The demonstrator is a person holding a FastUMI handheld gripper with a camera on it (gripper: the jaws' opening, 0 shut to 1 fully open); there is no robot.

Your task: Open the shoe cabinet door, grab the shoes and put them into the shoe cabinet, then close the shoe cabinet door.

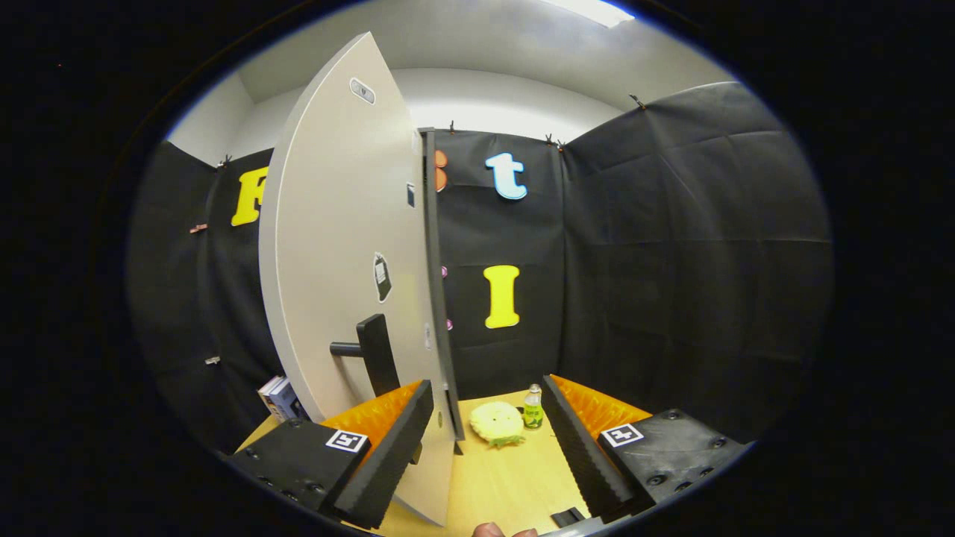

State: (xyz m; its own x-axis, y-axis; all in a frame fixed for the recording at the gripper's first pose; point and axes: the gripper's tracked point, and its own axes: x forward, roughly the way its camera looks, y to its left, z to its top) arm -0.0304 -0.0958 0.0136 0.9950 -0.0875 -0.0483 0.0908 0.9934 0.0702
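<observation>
The pale shoe cabinet door (336, 246) stands tall just ahead, turned so that its thin dark edge (433, 283) faces me. A black handle (373, 354) sticks out of its face, right beyond my left finger (388, 447). My gripper (486, 388) is open. The door's lower edge runs down between the fingers, close against the left one and well apart from the right finger (586, 447). Neither finger presses on the door. I cannot tell how the cabinet body stands behind the door.
On the wooden table (515, 477), beyond the fingers, lie a yellow round soft thing (498, 424) and a small green bottle (533, 407). Books (280, 399) stand left of the door. Black cloth walls close the booth. A person's fingertip (489, 531) shows below.
</observation>
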